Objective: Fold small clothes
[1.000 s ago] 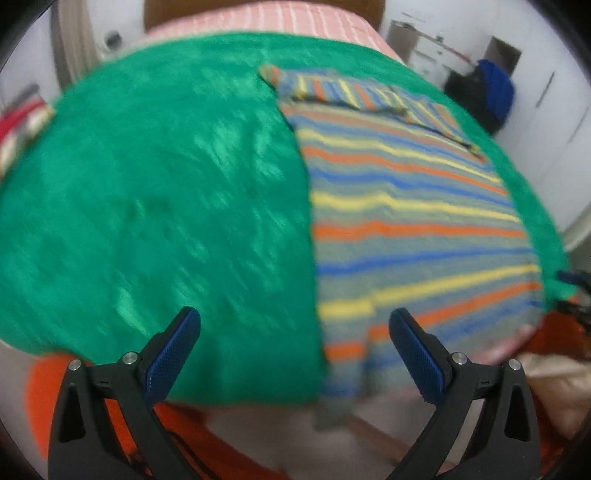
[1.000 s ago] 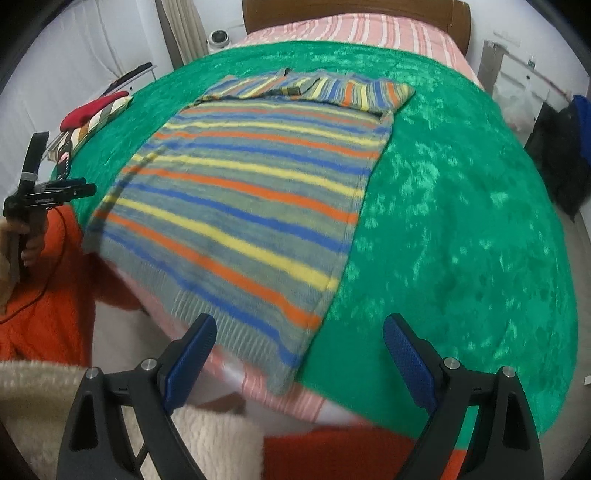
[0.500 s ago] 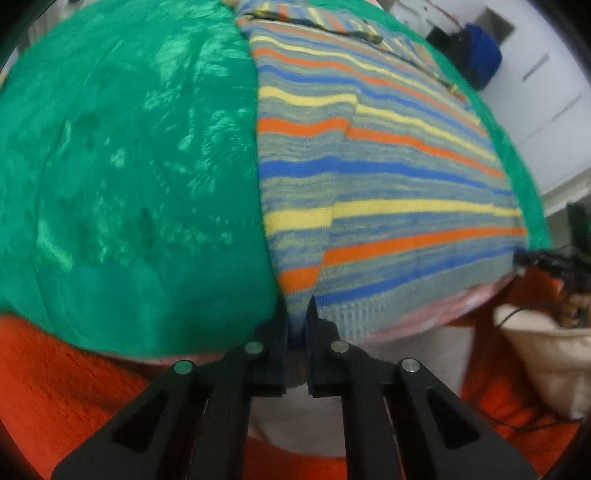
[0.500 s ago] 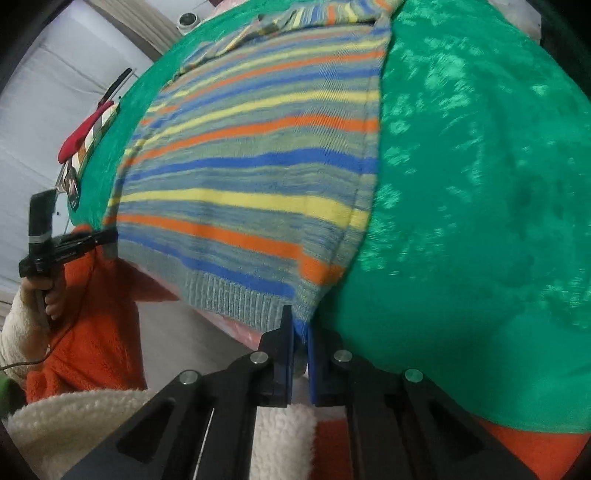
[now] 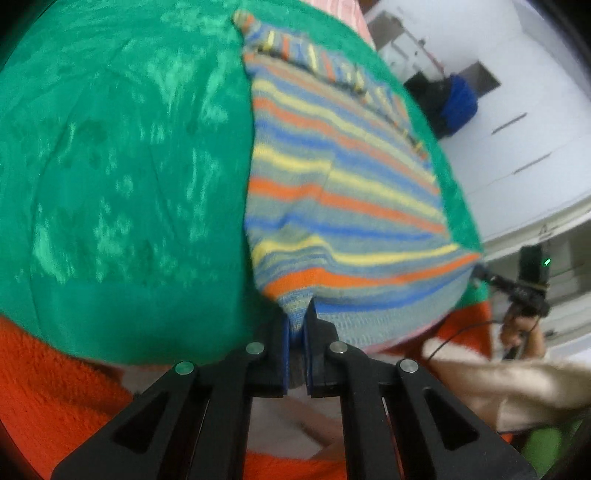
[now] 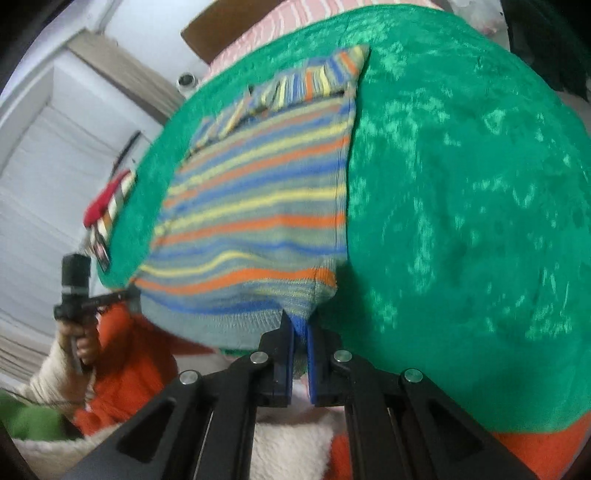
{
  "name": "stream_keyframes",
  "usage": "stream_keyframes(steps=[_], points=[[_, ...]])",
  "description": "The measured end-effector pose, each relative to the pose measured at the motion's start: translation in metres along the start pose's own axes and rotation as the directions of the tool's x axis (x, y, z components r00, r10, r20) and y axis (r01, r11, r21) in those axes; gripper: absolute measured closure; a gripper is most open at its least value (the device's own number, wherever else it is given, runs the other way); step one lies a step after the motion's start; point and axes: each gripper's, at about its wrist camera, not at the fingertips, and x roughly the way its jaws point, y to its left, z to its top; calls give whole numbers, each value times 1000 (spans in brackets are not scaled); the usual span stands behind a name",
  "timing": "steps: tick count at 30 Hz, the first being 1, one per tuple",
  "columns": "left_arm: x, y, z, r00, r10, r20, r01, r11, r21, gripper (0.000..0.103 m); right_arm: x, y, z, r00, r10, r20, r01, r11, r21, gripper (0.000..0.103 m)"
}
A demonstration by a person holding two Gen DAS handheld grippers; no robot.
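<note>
While we lean over the near edge of the bed, our left tongs [image 5: 297, 325] are clamped tight on one bottom corner of the striped sweater [image 5: 332, 192], and our right tongs [image 6: 301, 332] pinch the other bottom corner the same way. Both corners are lifted a little off the green blanket [image 6: 461, 203]. Beyond them the sweater lies spread flat on the blanket, its hem towards us and its sleeves folded across the far end. Past it shows a pink striped sheet [image 6: 258, 33].
</note>
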Motion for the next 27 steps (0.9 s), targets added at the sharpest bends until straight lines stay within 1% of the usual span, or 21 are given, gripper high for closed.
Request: stream_keyframes(steps=[2,5,7,10,14,15,16,19,20,21,22,23,25,26,27], points=[[-5,1,14,999,-22,31,23,1000,-18,99,-4,-1,11,999,25,42,-26,1000,16,97],[-11,5,44,996,-35,85,39,998,-51,99,-7,-5,33,993,54,108,-59,997,40,97],[-10,5,67,991,-14,134,21,998,-56,99,-5,-7,52,987,62,150,-70,996,50,97],[-3,5,104,983,1,186,13,997,-75,99,5,-7,86,977,54,205,-65,997,46,97],[17,0,173,969,33,246,-15,997,-77,99,24,-11,146,965,40,261,-59,996,63,97],[20,2,185,966,38,254,-19,997,-78,99,28,-12,162,961,38,274,-59,996,67,97],[26,3,204,964,46,262,-26,997,-79,99,32,-14,178,958,34,285,-56,996,71,97],[50,1,259,960,84,266,-63,994,-87,99,48,-19,231,951,9,311,-33,997,72,97],[60,0,278,959,107,263,-86,992,-88,99,55,-22,250,949,-2,317,-22,997,73,97],[65,2,287,956,124,264,-104,991,-86,99,62,-24,265,948,-9,318,-16,997,75,97],[75,2,304,953,147,264,-128,988,-86,99,70,-26,282,948,-24,318,0,997,74,97],[83,5,316,950,170,263,-150,984,-93,96,80,-29,299,946,-38,322,15,997,72,97],[96,15,339,933,235,271,-199,968,-155,82,102,-38,325,948,-18,316,-9,996,85,96],[98,21,346,925,261,278,-211,958,-196,65,114,-47,337,945,-17,327,-22,993,114,94],[93,27,349,919,264,293,-203,954,-222,57,118,-51,340,939,-38,342,-10,991,137,89]])
